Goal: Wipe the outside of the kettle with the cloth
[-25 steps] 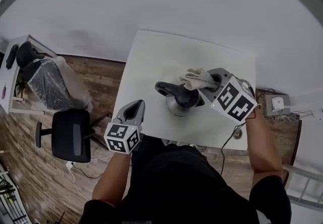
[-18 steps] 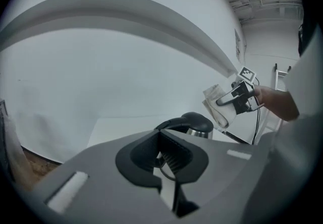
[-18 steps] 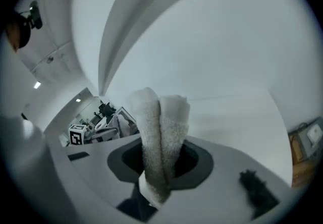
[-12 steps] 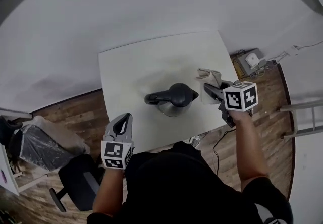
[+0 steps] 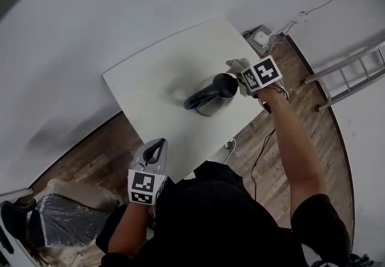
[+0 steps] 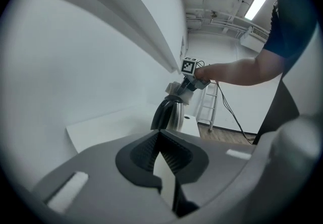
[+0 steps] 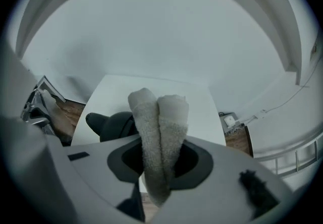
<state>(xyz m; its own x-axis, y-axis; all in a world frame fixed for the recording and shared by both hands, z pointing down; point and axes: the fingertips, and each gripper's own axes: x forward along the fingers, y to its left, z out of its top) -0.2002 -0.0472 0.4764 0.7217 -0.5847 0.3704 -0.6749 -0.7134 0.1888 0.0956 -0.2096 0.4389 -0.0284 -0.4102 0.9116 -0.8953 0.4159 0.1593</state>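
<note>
The right tongs (image 7: 159,167) pinch a pale, fluffy terry cloth (image 7: 160,117) folded into two rolls, just beside the rounded steel kettle (image 5: 210,96) with its black lid, on the smooth white counter (image 5: 150,79); the left tongs (image 6: 164,155) are closed and empty

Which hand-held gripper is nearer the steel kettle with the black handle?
Right. The right hand-held gripper, shut on the beige terry cloth, sits beside the steel kettle; the left hand-held gripper is at the white table's near edge, well apart from it.
</note>
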